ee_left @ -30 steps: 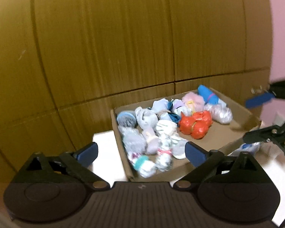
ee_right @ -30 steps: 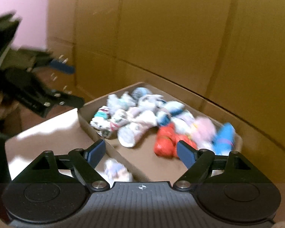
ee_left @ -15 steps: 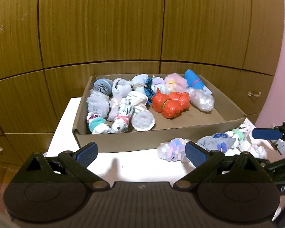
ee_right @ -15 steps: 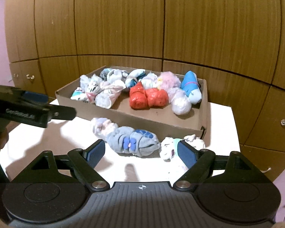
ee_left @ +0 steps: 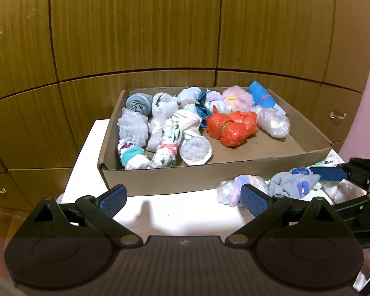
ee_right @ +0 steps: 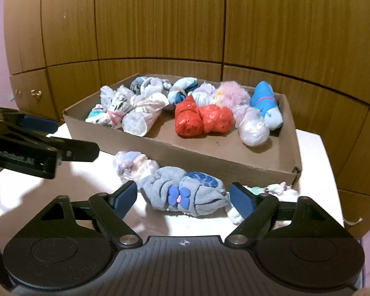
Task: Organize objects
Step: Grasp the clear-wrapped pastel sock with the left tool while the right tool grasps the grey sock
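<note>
Both tongs are open: the right gripper, just closing, frames the grey rolled sock bundle near the white table's front edge, while the left gripper holds nothing.

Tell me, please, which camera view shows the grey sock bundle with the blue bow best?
The right wrist view: the grey sock bundle lies whole, bow facing the camera, between the right gripper fingers. The left wrist view shows it small at the right edge, partly hidden by the right gripper.

White tabletop carries an open cardboard box holding bundles. In front of the box, directly on the tabletop: pale bundle, grey bundle touching it, white bundle beside.
</note>
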{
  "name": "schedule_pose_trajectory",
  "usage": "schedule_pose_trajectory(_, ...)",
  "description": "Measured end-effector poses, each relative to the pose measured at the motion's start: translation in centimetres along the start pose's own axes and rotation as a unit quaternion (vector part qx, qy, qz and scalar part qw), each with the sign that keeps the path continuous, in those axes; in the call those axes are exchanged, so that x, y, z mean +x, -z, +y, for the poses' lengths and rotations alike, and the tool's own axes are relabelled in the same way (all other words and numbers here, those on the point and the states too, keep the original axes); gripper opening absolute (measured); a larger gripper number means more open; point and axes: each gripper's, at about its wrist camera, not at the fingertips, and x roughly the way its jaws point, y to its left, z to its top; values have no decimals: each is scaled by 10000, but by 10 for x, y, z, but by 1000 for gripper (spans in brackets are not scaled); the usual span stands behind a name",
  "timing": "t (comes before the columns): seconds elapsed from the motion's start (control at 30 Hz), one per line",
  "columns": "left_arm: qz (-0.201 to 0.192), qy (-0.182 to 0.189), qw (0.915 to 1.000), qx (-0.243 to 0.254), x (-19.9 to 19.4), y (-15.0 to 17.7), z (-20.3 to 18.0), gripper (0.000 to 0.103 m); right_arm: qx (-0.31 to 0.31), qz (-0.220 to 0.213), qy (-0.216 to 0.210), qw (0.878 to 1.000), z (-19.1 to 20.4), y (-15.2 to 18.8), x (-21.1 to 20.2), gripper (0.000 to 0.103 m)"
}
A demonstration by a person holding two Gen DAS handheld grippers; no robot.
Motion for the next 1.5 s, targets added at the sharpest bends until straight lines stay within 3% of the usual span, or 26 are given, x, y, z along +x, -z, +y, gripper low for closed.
schedule_pose_trajectory(0.13,28,64,10000,9,1,0,0,98,109,-3,-55,9999,-2,4,-4,72)
schedule_pose_trajectory(0.57,151,342,9989,292,23,1,-40,95,303,-130,-53,9994,4,37,-60,71)
schedule_pose_trajectory(1.1,178,262,9987,391,37,7,-49,58,367,-162,-101,9991,4,43,-64,72)
schedule_pose_trajectory(1.5,119,347,9989,276,28,13,-36,55,341,-184,-144,9991,7,42,-64,72)
